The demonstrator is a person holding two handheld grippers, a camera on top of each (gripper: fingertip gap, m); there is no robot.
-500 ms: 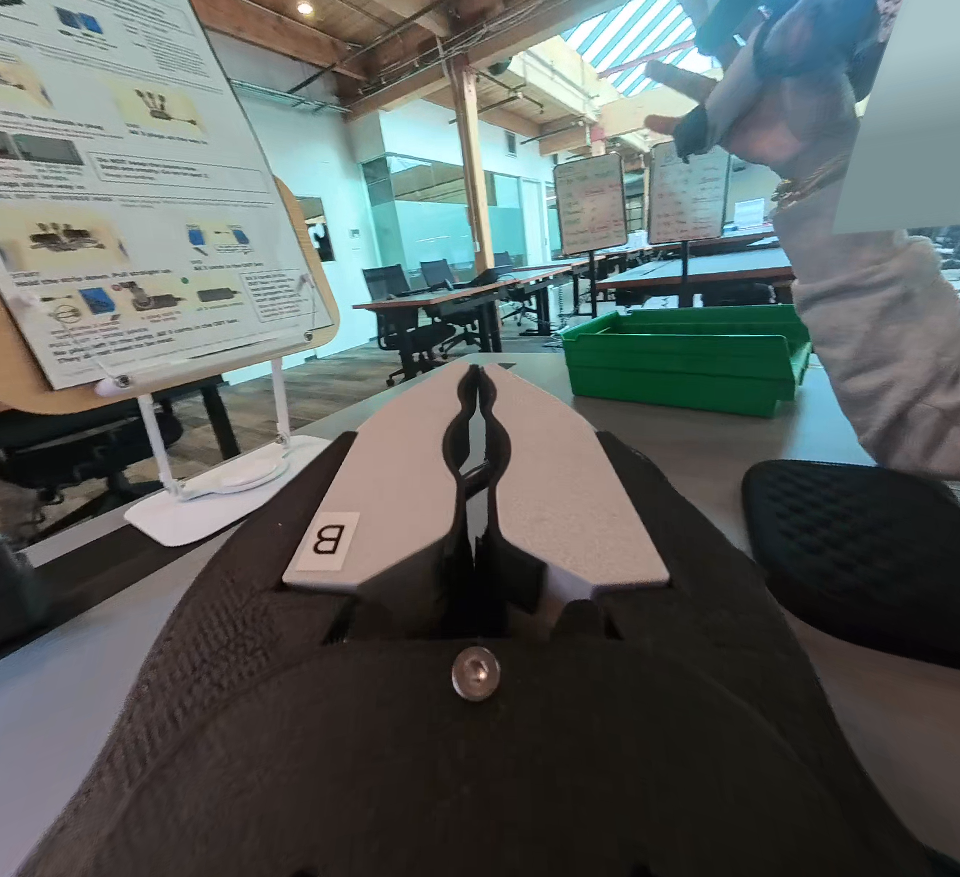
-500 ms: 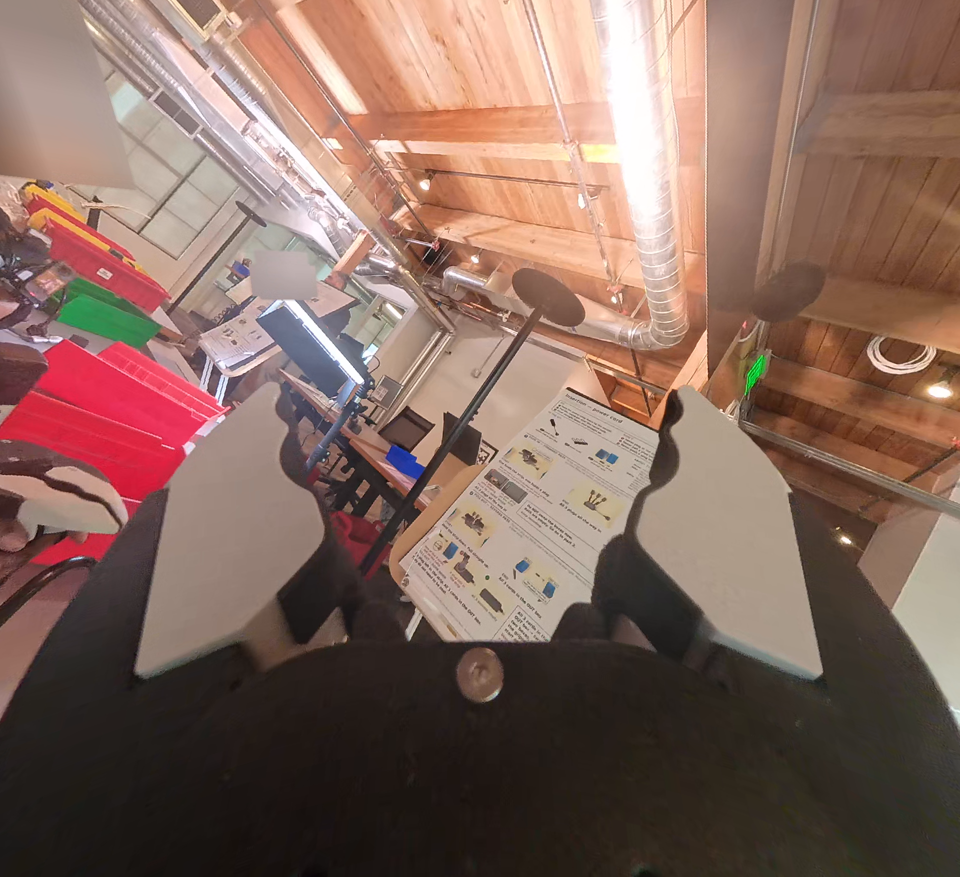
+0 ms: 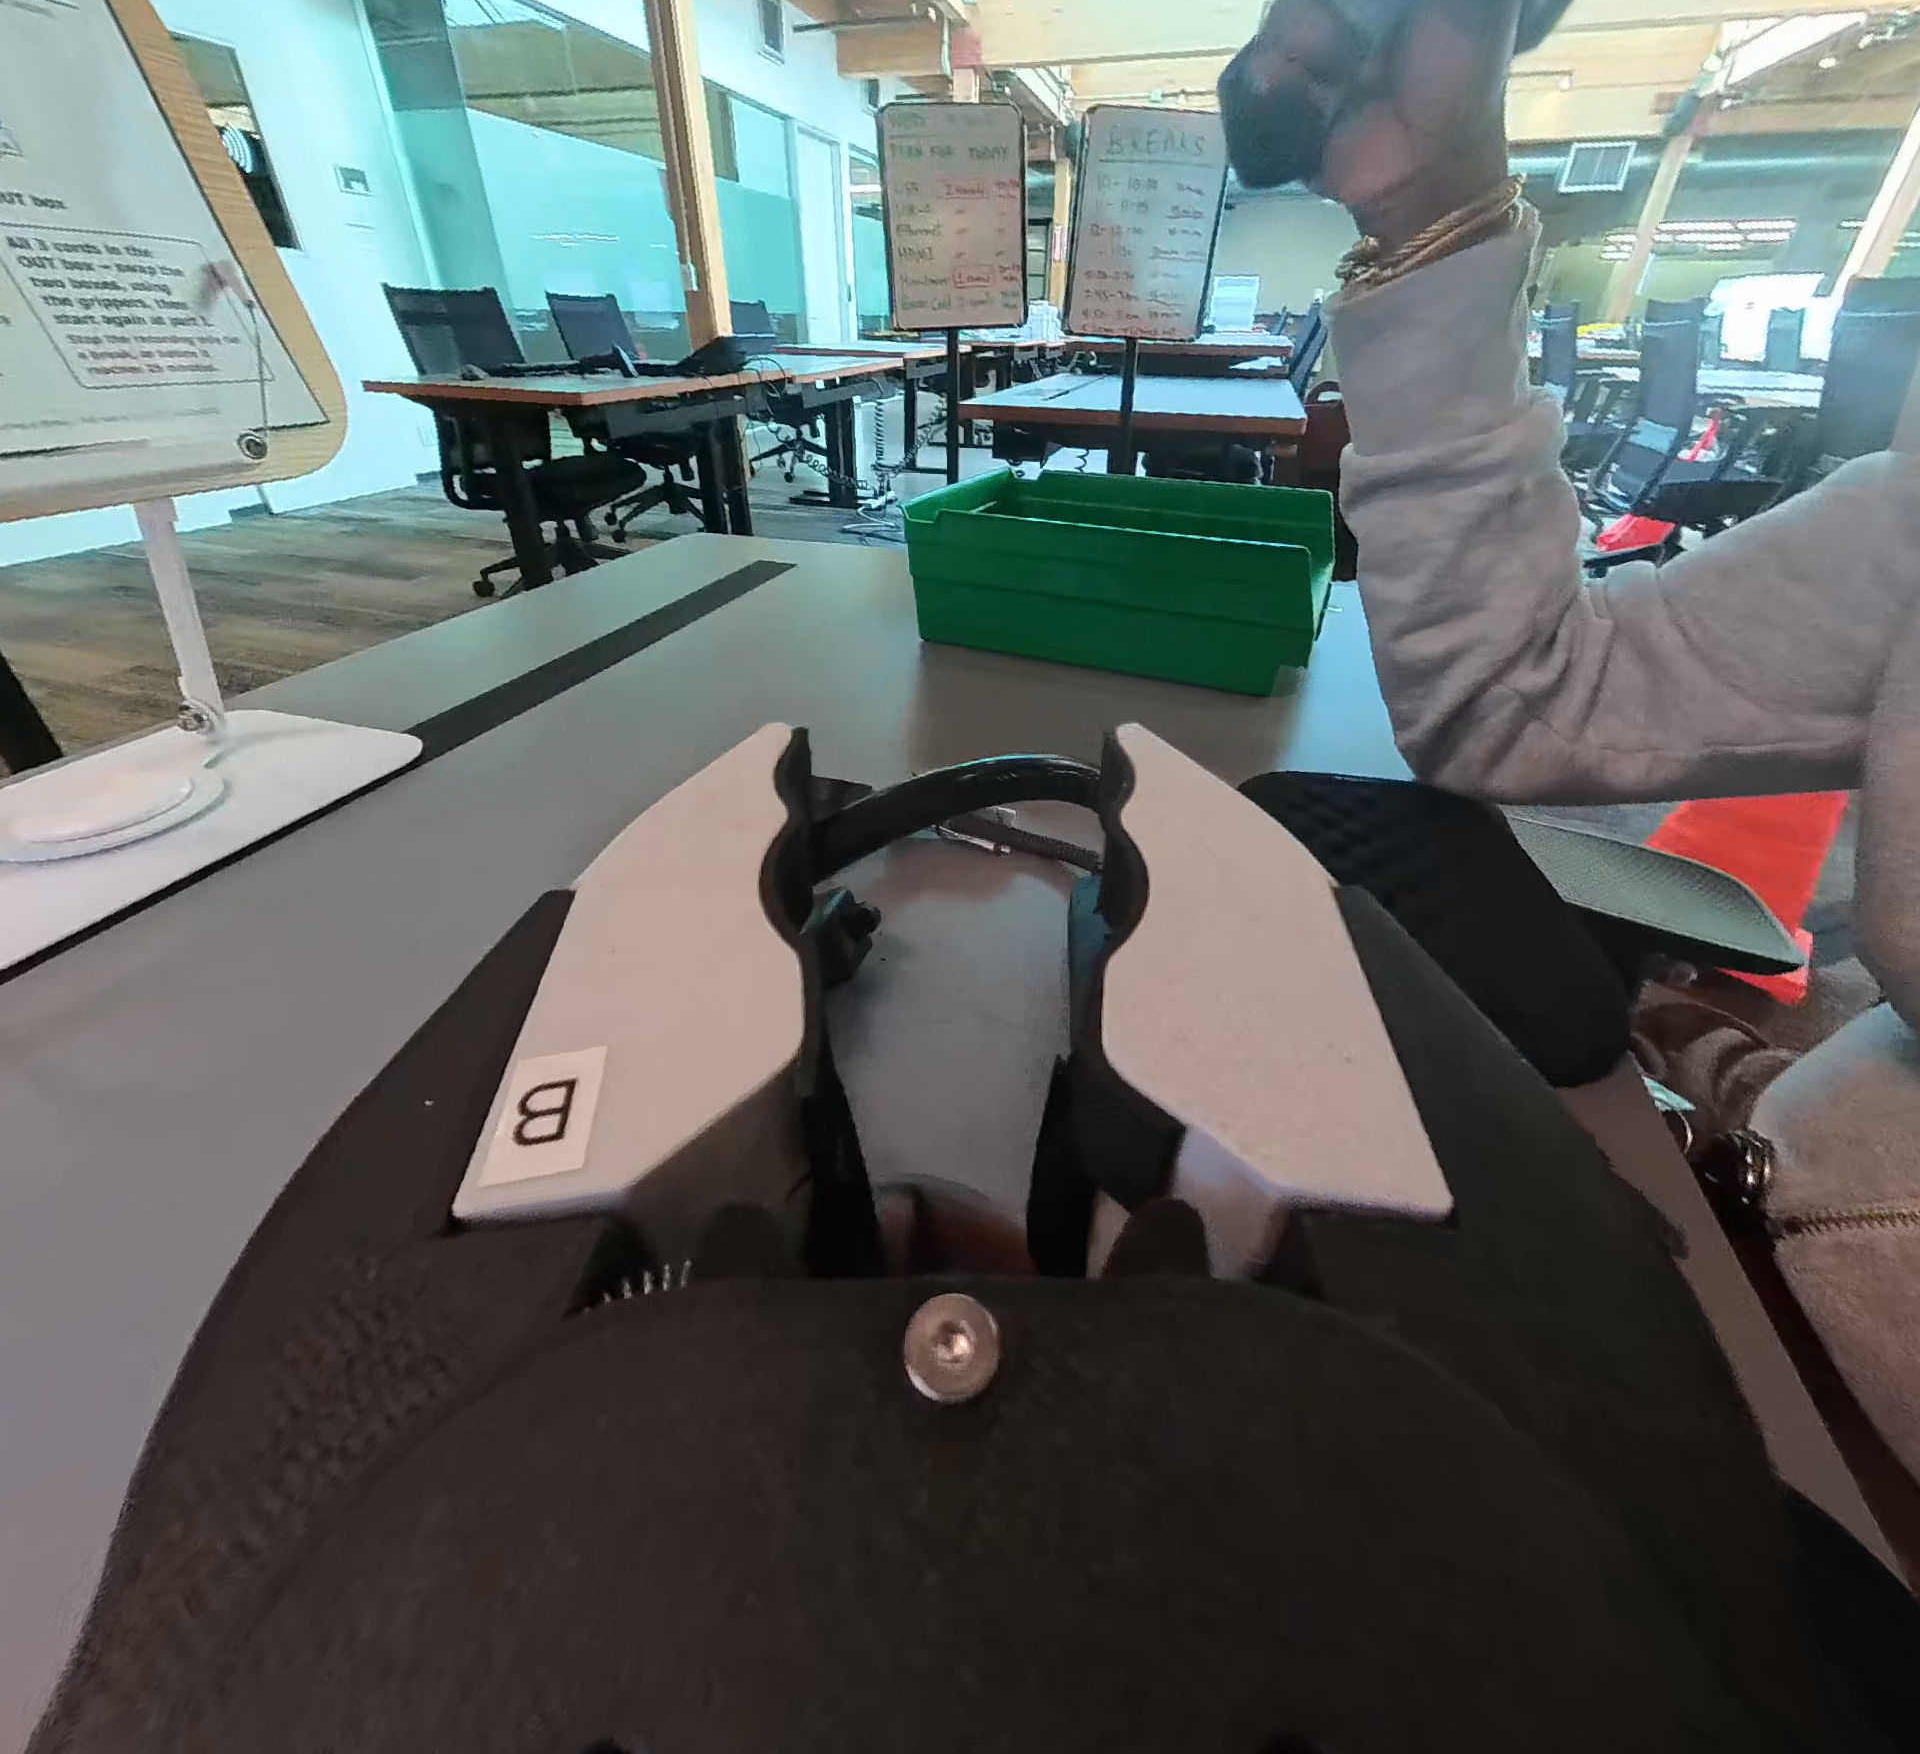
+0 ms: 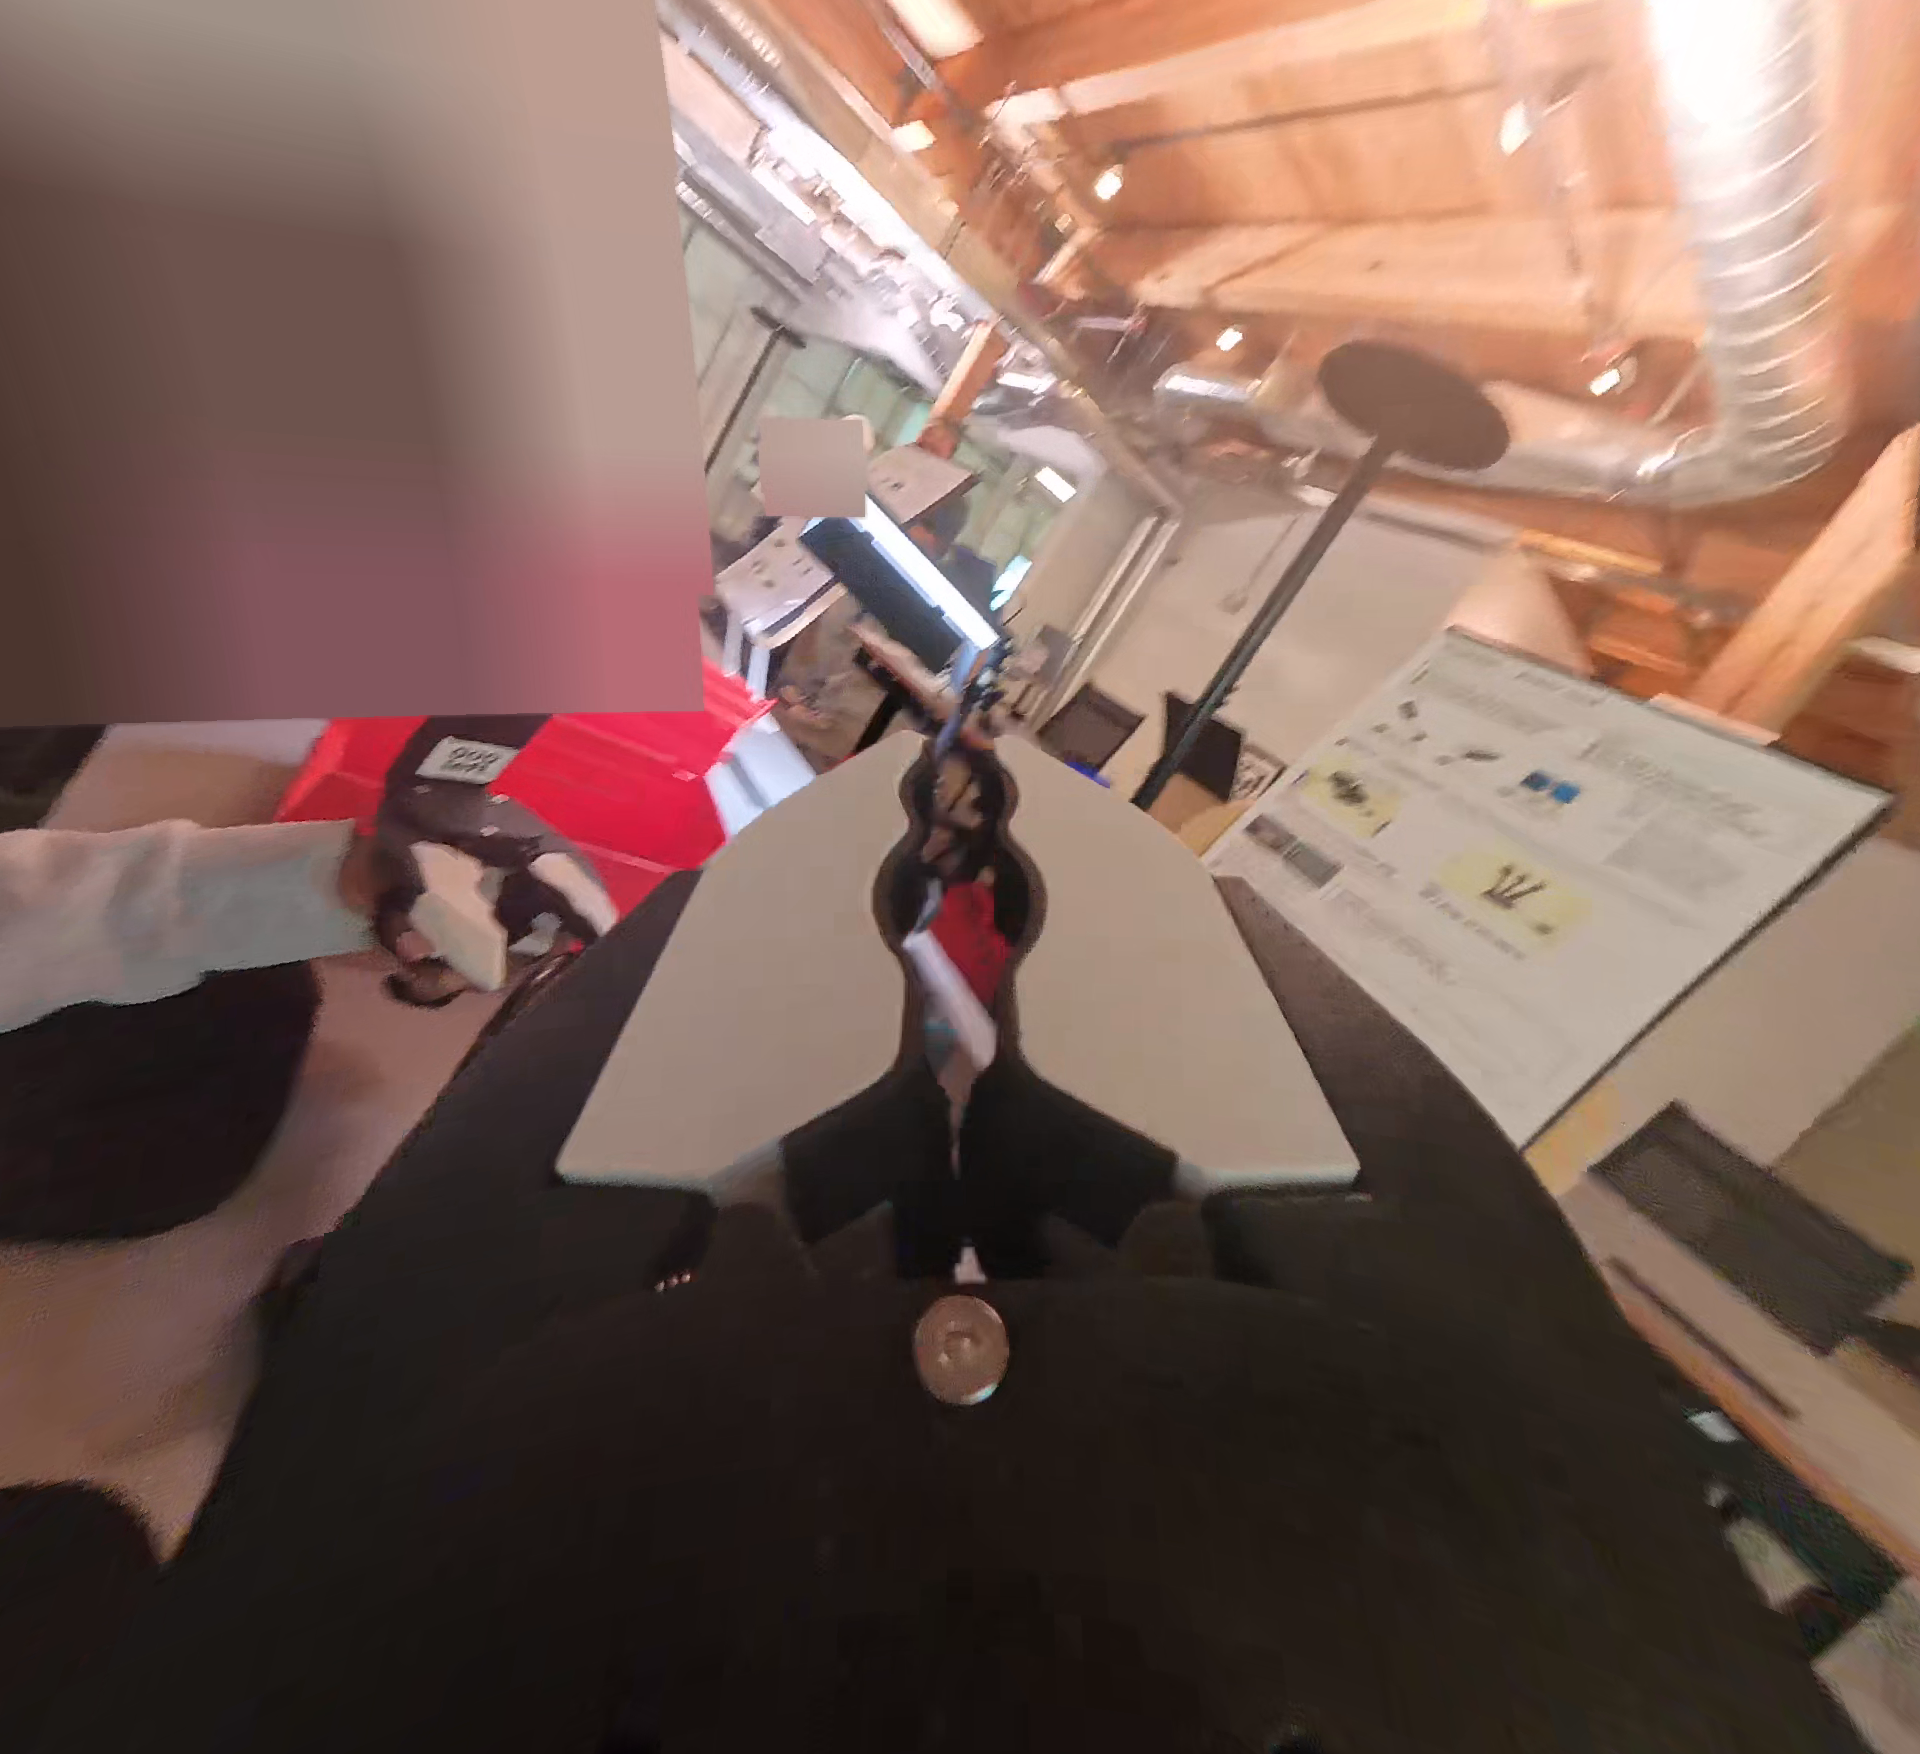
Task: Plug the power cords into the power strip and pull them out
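- A green plastic bin (image 3: 1117, 587) with a stepped open front is sitting on the grey counter (image 3: 644, 665); only bare green inner wall is showing from this low angle, so its contents cannot be told.
- A red plastic bin (image 4: 613, 795) is showing in the right wrist view behind the left gripper; its inside is hidden.
- The left gripper (image 3: 951, 759) is lying low over the counter, nearer the camera than the green bin, with its grey jaws standing apart and pointing toward that bin.
- A black power cord (image 3: 956, 785) is arching on the counter between the tips of those jaws, short of the green bin; whether it is touching them cannot be told.
- No power strip is showing in either view.
- The right gripper (image 4: 961, 754) is tilting upward toward the ceiling, its grey jaws drawn together at the tips with nothing between them.
- In the left wrist view, the person's right hand (image 3: 1382, 94) is raised high above the green bin, blurred, with a grey sleeve (image 3: 1538, 582) and gold bangles (image 3: 1439, 234) at the wrist.
- A white instruction board on a stand (image 3: 135, 333) is standing left of the green bin.
- Beyond the green bin, two whiteboards (image 3: 951, 218), desks and black office chairs are filling an open office.
- A wooden ceiling with a silver duct (image 4: 1756, 270) is showing in the right wrist view.
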